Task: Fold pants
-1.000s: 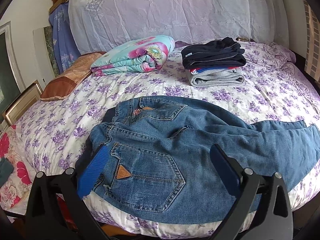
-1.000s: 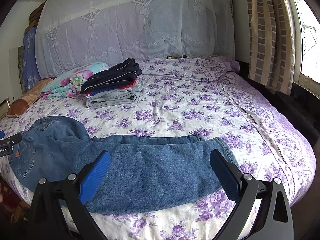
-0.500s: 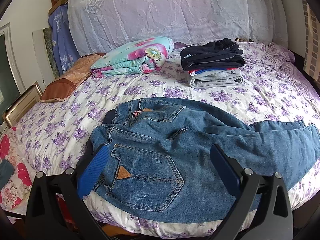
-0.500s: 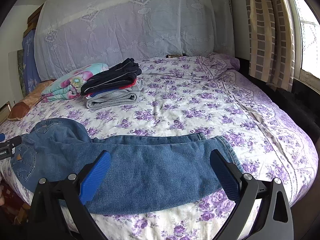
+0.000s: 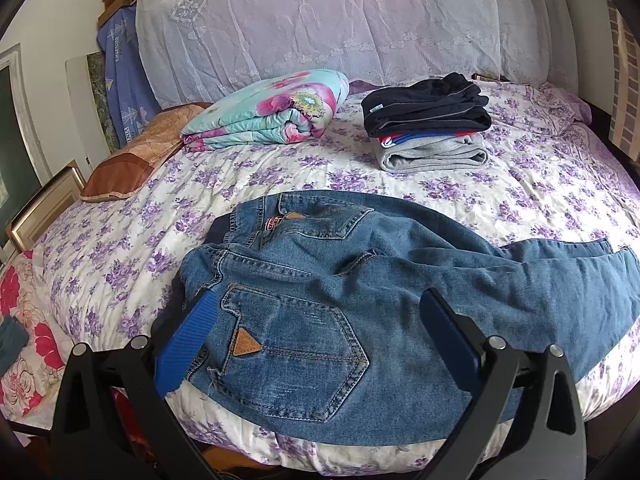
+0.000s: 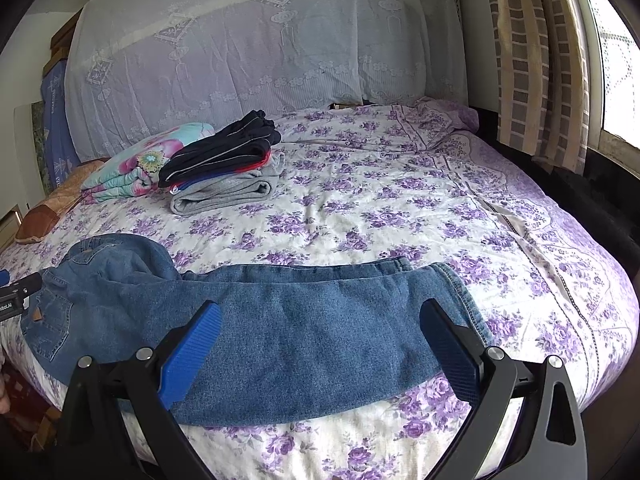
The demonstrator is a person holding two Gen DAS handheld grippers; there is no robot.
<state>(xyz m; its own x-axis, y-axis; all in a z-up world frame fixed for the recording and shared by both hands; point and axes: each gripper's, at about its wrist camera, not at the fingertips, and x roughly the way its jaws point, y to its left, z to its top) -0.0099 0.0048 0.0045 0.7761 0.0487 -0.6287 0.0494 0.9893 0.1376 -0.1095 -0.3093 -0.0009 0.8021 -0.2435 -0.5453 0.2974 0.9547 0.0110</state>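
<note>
Blue jeans (image 5: 360,276) lie along the near edge of the bed, folded lengthwise, back pockets up. My left gripper (image 5: 316,340) is open and empty, hovering over the waist and pocket end. In the right wrist view the legs of the jeans (image 6: 304,328) stretch right to the hems. My right gripper (image 6: 320,352) is open and empty above the lower legs. The tip of the left gripper (image 6: 16,292) shows at the far left edge there.
The bed has a purple-flowered cover (image 6: 380,208). A stack of folded clothes (image 5: 428,128) and a folded floral quilt (image 5: 268,112) sit further back, with a brown pillow (image 5: 132,160) at left. A lace-covered headboard (image 6: 260,48) is behind, curtains (image 6: 536,60) at right.
Both views have shifted slightly, as if the grippers pulled back or rose a little. The jeans lie the same and both grippers stay open.
</note>
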